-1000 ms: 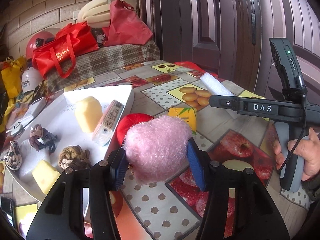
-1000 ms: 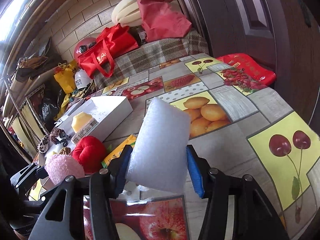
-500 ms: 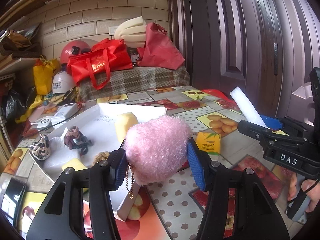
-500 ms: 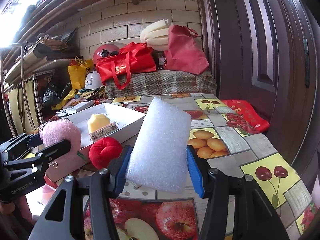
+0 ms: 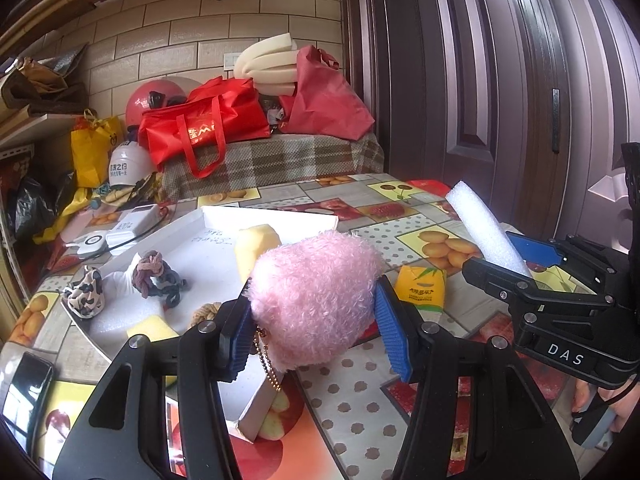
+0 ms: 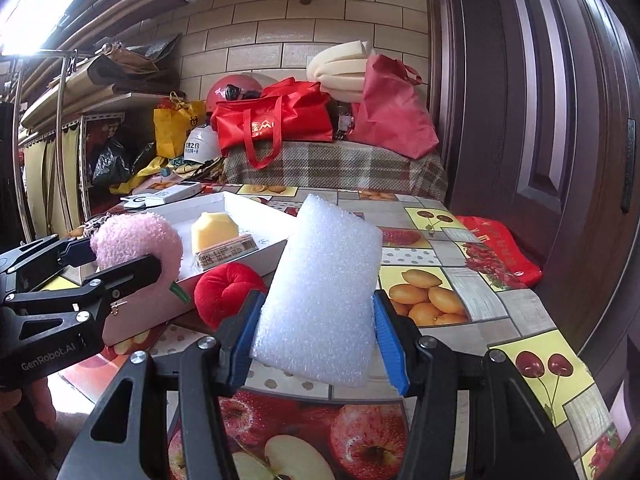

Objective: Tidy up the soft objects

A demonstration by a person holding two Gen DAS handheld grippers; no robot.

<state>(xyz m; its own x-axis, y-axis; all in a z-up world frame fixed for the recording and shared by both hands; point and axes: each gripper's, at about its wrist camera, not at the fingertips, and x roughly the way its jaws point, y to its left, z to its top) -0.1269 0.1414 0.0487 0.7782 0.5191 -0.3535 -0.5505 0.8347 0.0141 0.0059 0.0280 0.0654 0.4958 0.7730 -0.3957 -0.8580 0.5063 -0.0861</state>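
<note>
My left gripper (image 5: 316, 336) is shut on a fluffy pink plush (image 5: 312, 292) with a small bead chain, held above the near corner of the white tray (image 5: 256, 408); both show in the right wrist view (image 6: 136, 244). My right gripper (image 6: 316, 344) is shut on a white foam block (image 6: 324, 292), held above the table; the block shows in the left wrist view (image 5: 484, 236). The tray (image 6: 248, 256) holds a yellow sponge (image 5: 256, 246), hair scrunchies (image 5: 154, 272), a knotted rope ball (image 5: 206, 310) and white foam (image 5: 116, 312). A red plush (image 6: 226, 292) lies beside the tray.
A yellow packet (image 5: 422, 286) lies on the fruit-print tablecloth (image 5: 360, 392). A phone (image 5: 22, 388) lies at the left edge. Red bags (image 5: 204, 128), helmets and foam strips sit on a plaid-covered bench behind. A dark door (image 6: 540, 120) stands at the right.
Both grippers have risen and tilted up with their loads. The pink plush now hangs over the tray's near corner; the foam block stays raised on the right.
</note>
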